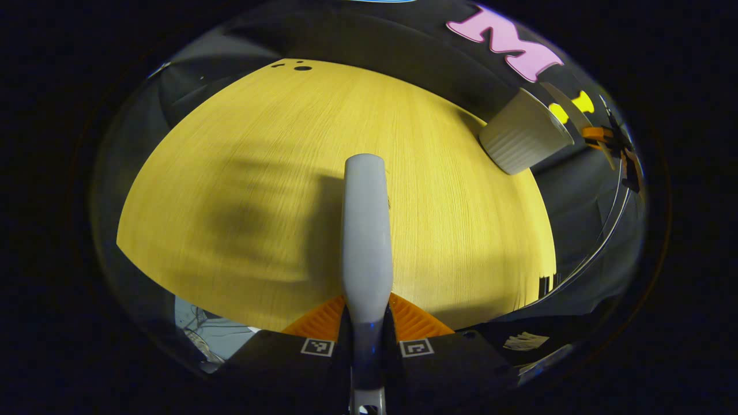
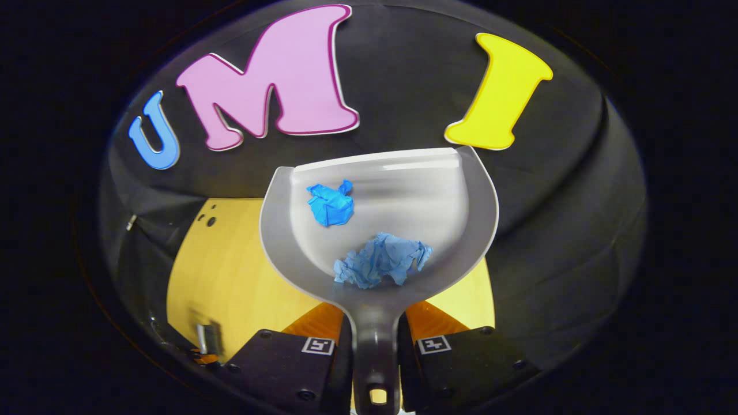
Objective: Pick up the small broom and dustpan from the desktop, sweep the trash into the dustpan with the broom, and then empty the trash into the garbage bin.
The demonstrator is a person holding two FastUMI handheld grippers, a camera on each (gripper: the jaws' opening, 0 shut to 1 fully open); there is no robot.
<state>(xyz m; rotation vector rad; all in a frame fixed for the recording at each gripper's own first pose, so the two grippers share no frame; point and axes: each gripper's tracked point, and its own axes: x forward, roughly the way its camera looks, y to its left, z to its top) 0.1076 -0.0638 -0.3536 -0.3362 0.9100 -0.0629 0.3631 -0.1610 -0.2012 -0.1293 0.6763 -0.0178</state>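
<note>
In the left gripper view my left gripper (image 1: pixel 367 316) is shut on the small broom (image 1: pixel 365 230), whose grey body points forward over the yellow desktop (image 1: pixel 259 173); its bristles are hidden. In the right gripper view my right gripper (image 2: pixel 373 318) is shut on the handle of the grey dustpan (image 2: pixel 461 230), held up above the desktop (image 2: pixel 230 276). Two crumpled blue paper scraps lie in the pan, a small one (image 2: pixel 330 204) near its lip and a bigger one (image 2: pixel 381 259) near the handle. The white ribbed garbage bin (image 1: pixel 522 138) stands at the desktop's far right edge.
Small dark holes (image 1: pixel 301 67) mark the far end of the desktop. Beyond the bin, an orange-and-black gripper part (image 1: pixel 602 137) shows at the far right. A blurred grey object (image 2: pixel 206 339) sits at the desktop's near left edge in the right gripper view.
</note>
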